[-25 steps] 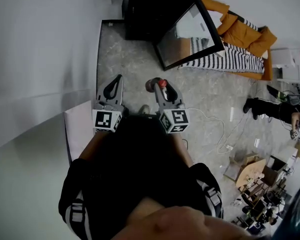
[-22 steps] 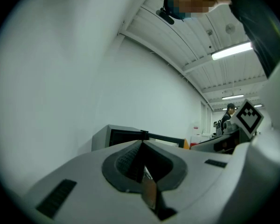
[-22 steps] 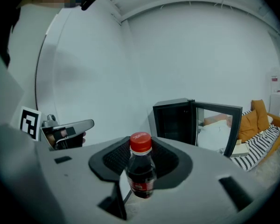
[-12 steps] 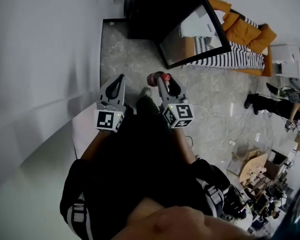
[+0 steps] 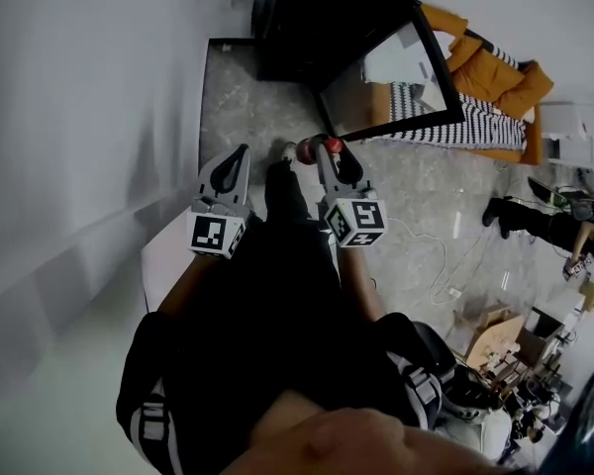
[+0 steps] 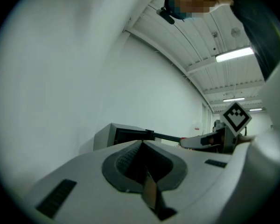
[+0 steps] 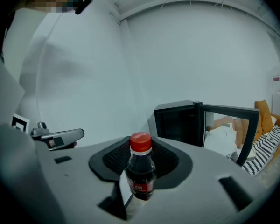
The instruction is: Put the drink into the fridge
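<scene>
Right now my right claw (image 5: 325, 156) is clamped around a small cola bottle (image 7: 140, 174), which stands upright with its red cap above the jaws. Ahead of it and slightly to the right stands the black mini fridge (image 7: 177, 120), its glass door (image 7: 231, 129) swung open. My left claw (image 5: 236, 158), just beside, is closed and empty.

Dark cola bottle (image 7: 140, 174), red cap, upright; black fridge (image 7: 177, 122) ahead, glass door open.

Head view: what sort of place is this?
Probably a lab or workshop rather than a home kitchen: a black mini fridge stands open on the bare floor, and loose cables and cardboard boxes lie about.
</scene>
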The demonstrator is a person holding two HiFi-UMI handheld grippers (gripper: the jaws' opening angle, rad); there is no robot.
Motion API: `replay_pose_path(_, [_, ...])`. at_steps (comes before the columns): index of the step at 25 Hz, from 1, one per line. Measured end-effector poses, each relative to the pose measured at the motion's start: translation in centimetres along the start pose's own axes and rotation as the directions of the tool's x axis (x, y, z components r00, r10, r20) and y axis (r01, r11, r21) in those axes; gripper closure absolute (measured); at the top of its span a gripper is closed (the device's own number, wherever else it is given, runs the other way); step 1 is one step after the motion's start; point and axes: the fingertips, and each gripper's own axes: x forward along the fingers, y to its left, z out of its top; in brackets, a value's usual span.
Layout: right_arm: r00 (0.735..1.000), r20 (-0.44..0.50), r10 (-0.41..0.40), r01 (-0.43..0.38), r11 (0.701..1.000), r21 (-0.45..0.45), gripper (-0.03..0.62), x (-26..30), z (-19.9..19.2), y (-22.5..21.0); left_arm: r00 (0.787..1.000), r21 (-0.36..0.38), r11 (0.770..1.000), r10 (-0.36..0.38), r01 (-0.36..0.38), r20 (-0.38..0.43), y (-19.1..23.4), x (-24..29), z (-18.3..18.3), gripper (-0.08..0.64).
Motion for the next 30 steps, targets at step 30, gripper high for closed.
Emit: replay_pose_path(30, [0.994,-0.060,0.095,-0.097,0.995,-0.037,0.465,19.7,7.1,-17.2,0.998,0.033,0.999,0.019,-0.017,-0.066,1.3,29.3,2.7,0.555])
